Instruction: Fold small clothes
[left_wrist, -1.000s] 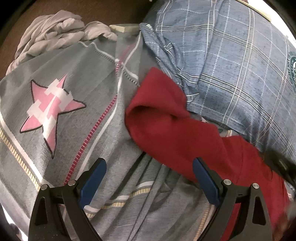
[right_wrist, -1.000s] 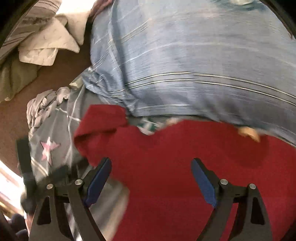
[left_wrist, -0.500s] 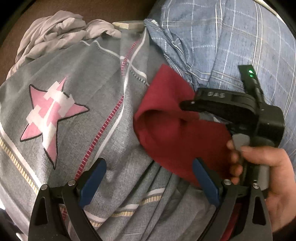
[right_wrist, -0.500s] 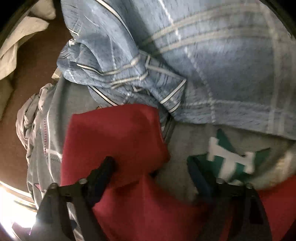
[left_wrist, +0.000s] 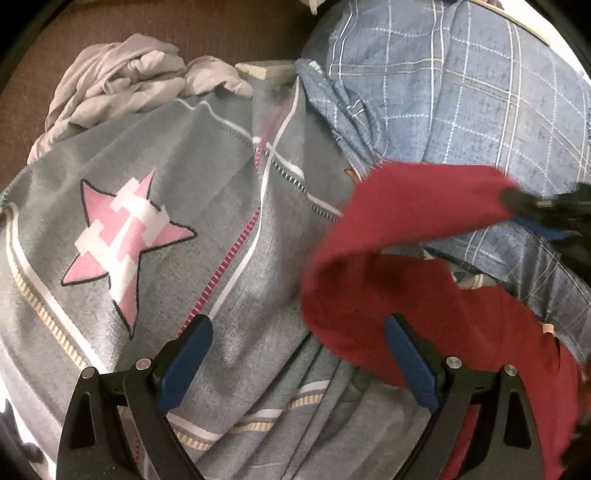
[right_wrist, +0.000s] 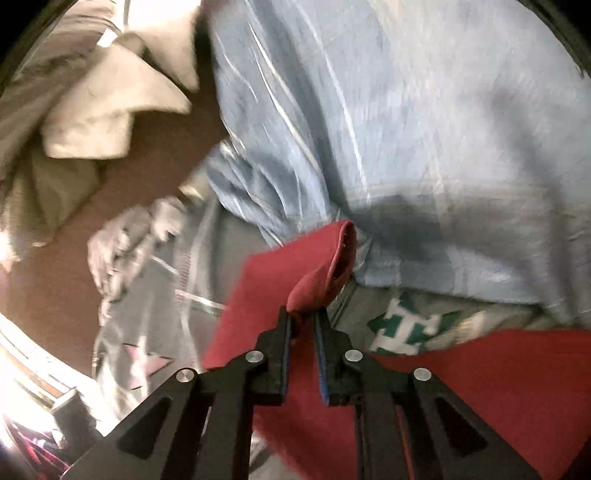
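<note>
A dark red garment (left_wrist: 417, 295) lies on a grey bedsheet with a pink star (left_wrist: 122, 243). My right gripper (right_wrist: 303, 325) is shut on a corner of the red garment (right_wrist: 321, 273) and lifts it off the sheet; it also shows at the right edge of the left wrist view (left_wrist: 543, 214), holding that flap up. My left gripper (left_wrist: 295, 350) is open and empty, low over the sheet, with its right finger (left_wrist: 410, 358) just in front of the red garment's lower part.
A blue checked cloth (left_wrist: 461, 96) lies behind the red garment. A crumpled light grey garment (left_wrist: 122, 81) sits at the far left on a brown surface. Pale folded clothes (right_wrist: 110, 99) lie at the upper left of the right wrist view. A green star print (right_wrist: 410, 328) shows on the sheet.
My right gripper has closed on the red garment's corner and pulled it up and to the right. My left gripper has stayed open in place.
</note>
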